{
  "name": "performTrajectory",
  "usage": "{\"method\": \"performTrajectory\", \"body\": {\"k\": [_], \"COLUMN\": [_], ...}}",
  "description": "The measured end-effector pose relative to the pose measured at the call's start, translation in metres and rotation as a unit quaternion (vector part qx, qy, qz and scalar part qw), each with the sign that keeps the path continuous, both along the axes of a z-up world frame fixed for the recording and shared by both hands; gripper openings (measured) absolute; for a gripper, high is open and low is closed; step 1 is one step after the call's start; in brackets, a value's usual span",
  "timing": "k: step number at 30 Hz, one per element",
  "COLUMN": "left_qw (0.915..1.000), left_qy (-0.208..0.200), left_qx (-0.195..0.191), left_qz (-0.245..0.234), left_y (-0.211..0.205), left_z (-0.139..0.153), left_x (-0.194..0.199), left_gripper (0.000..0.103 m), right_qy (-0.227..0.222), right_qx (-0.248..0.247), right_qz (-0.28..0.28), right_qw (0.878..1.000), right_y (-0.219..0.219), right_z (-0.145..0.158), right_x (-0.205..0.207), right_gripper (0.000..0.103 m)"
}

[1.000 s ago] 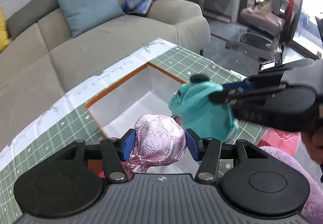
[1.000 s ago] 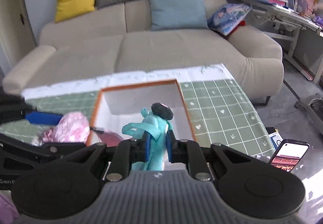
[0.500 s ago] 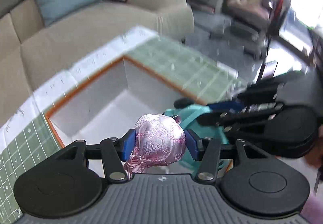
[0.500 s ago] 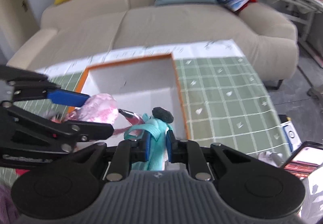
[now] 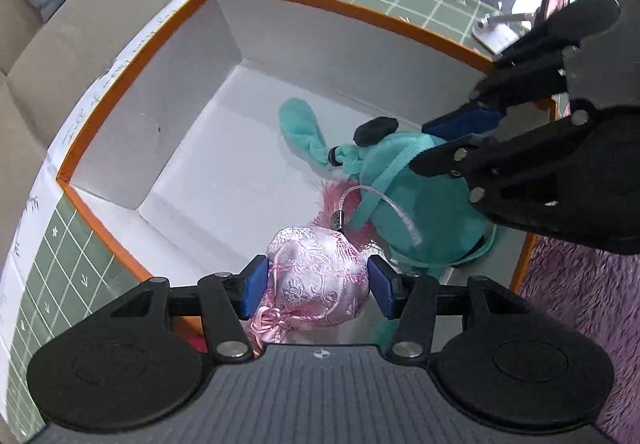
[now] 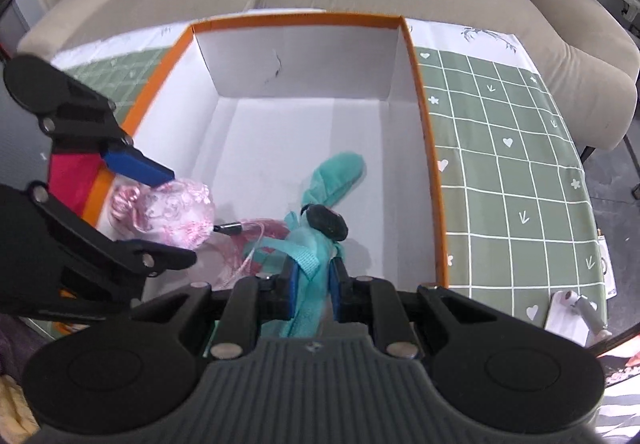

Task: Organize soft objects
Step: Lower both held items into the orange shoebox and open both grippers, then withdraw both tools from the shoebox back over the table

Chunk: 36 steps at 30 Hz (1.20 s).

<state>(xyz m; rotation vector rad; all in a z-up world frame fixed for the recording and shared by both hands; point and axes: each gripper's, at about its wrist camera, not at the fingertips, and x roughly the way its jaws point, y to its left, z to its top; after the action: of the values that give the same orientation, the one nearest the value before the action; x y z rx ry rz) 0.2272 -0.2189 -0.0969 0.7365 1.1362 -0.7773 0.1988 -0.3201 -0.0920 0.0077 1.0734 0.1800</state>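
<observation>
Both loads are inside the walls of the orange-rimmed box [image 6: 428, 148] now: the left gripper [image 5: 316, 286] has its jaws clamped on the pink satin pouch [image 5: 316, 276], and the right gripper [image 6: 312, 284] has its jaws pinched nearly together on the teal plush toy [image 6: 320, 244]. The toy's ear looks to be brushing the white floor, so delivery seems close. Neither is released yet, and letting go and pulling clear of the box on the counter [image 6: 500, 148] is what remains.
</observation>
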Motion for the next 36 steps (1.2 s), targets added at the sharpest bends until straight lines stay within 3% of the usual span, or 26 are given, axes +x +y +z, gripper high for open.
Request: {"method": "performTrajectory", "body": {"k": [4,6,12,17,22,30,36], "left_qw": [0.9995,0.9994,0.999,0.9971,0.9926,0.9794,0.9684], "left_qy": [-0.019,-0.024,-0.041,-0.068,-0.1,-0.137,-0.164], "left_qx": [0.021,0.021,-0.004,-0.028,-0.068,-0.143,-0.163], "left_qz": [-0.016,-0.013,-0.018,-0.019,-0.012,0.043,0.093], "left_y": [-0.007,-0.007,-0.003,0.005,0.021,0.063,0.099], "left_z": [-0.005,-0.006,0.006,0.026,0.051,0.084,0.093], "left_x": [-0.005,-0.004,-0.014,-0.026,-0.047,-0.087,-0.11], "left_gripper": [0.069,0.071,0.075,0.075,0.075,0.075,0.075], "right_qy": [0.001,-0.001,-0.019,-0.039,-0.058,-0.085,-0.095], "right_qx": [-0.023,-0.03,-0.044,-0.051,-0.042,-0.01,0.003], "right_qz": [0.005,0.005,0.002,-0.006,-0.014,-0.036,-0.039], "right_qw": [1.0,1.0,0.999,0.998,0.997,0.996,0.995], "right_y": [0.005,0.006,0.009,0.013,0.021,0.039,0.06], "right_z": [-0.004,-0.004,0.006,0.023,0.042,0.067,0.075], "right_x": [0.002,0.0,-0.01,-0.023,-0.045,-0.093,-0.119], "right_gripper": [0.017,0.024,0.04,0.048,0.049,0.048,0.049]}}
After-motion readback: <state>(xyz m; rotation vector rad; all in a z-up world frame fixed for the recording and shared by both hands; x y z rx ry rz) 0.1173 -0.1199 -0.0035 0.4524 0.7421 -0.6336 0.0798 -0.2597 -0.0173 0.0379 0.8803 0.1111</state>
